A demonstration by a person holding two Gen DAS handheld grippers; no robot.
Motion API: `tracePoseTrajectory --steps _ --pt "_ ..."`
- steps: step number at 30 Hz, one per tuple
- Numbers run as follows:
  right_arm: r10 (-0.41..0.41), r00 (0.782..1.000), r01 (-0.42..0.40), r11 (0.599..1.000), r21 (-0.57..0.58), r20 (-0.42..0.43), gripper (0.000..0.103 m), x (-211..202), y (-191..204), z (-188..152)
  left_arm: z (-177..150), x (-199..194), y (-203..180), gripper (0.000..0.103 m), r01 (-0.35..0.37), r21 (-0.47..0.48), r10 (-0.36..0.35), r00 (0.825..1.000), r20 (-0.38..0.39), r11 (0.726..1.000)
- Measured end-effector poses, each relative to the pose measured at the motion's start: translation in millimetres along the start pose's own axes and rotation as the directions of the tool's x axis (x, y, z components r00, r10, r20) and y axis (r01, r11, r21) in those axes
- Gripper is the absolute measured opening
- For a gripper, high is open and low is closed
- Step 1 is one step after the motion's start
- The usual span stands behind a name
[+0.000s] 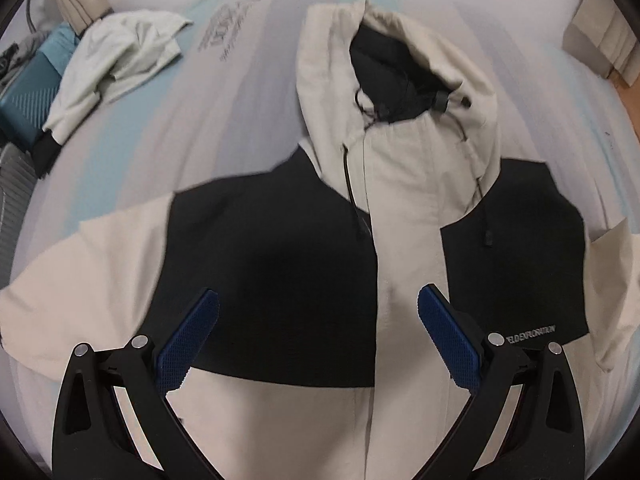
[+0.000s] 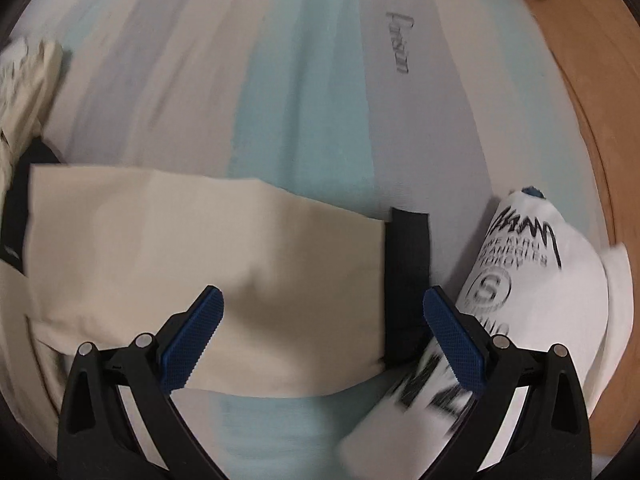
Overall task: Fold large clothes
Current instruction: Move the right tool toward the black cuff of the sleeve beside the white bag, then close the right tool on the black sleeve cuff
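Observation:
A cream and black hooded jacket (image 1: 400, 208) lies front up on the striped bed sheet (image 1: 240, 92), hood (image 1: 380, 60) pointing away. My left gripper (image 1: 318, 304) hovers open over its chest, blue pads apart with nothing between them. In the right wrist view the jacket's cream sleeve (image 2: 200, 248) stretches out flat to the right and ends in a black cuff (image 2: 408, 264). My right gripper (image 2: 322, 300) hangs open above that sleeve near the cuff, holding nothing.
A white printed garment (image 2: 520, 288) lies folded just right of the cuff, near the wooden bed edge (image 2: 580, 100). Another pale garment (image 1: 116, 60) sits crumpled at the sheet's far left, beside a teal suitcase (image 1: 28, 96). Curtains (image 1: 600, 40) hang at the back right.

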State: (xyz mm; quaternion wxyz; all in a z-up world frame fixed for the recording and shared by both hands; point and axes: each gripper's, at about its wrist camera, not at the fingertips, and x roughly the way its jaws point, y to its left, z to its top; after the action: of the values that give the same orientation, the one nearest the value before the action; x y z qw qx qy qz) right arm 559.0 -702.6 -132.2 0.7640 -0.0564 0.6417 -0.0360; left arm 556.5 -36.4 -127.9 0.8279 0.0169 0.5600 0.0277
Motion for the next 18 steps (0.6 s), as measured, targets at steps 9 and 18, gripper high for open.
tracePoseTrajectory --steps 9,18 --pt "0.019 0.989 -0.023 0.999 -0.028 -0.148 0.091 66.7 -40.2 -2.8 -8.4 37.7 -12.8 0.097 -0.026 -0.005 0.026 0.999 -0.035 1.0" --pt "0.05 0.986 -0.056 0.998 -0.03 -0.159 0.083 92.1 -43.4 -12.5 -7.1 45.9 -39.7 0.097 -0.019 0.051 0.02 1.0 -0.01 0.999"
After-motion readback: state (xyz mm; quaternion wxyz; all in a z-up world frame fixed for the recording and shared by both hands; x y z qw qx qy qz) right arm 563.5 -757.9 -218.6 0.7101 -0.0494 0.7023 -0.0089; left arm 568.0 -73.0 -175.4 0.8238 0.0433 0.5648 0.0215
